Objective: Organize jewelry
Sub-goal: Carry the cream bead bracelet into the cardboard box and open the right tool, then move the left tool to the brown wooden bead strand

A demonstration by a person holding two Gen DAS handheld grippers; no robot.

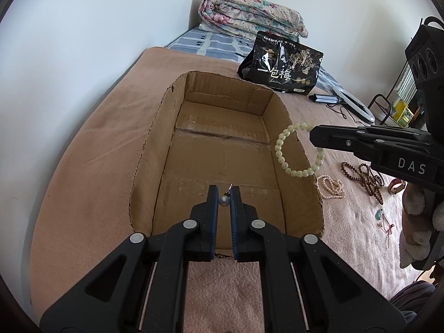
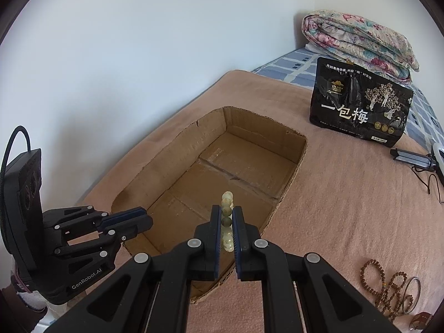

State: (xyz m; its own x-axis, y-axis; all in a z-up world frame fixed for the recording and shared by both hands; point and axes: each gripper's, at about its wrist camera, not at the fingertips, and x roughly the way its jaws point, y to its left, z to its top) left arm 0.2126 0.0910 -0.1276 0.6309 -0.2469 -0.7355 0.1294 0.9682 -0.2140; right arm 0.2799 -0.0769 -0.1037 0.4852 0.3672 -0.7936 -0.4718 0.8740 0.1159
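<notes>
1. Over the cardboard box [image 1: 222, 149], which sits on the bed [image 1: 91, 149] toward its wall-side edge, both grippers hang with a load; the box floor shows no jewelry in either view.
2. Left gripper [image 1: 223, 198]: fingers closed on a small grey pearl earring [image 1: 223, 200], its thin hook projecting past the fingertips, above the near end of the box.
3. Right gripper [image 2: 227, 219]: fingers clamped on a pale green bead bracelet [image 1: 288, 149]. The loop hangs over the box's right wall, round and intact, with glossy, evenly sized beads.
4. Progress, as judged: early. Nothing has been deposited; both held pieces are not yet released.
5. Remaining on the bed, right of the box:
   - pink-white pearl strand [image 1: 331, 188], bunched just beside the box wall;
   - brown wooden bead string [image 1: 366, 179], tangled, with a metal ring [image 2: 410, 295] lying on it;
   - small teal pendant [image 1: 378, 215] on red cord.
6. A black snack bag [image 2: 360, 111] stands beyond the box and is not jewelry.
</notes>
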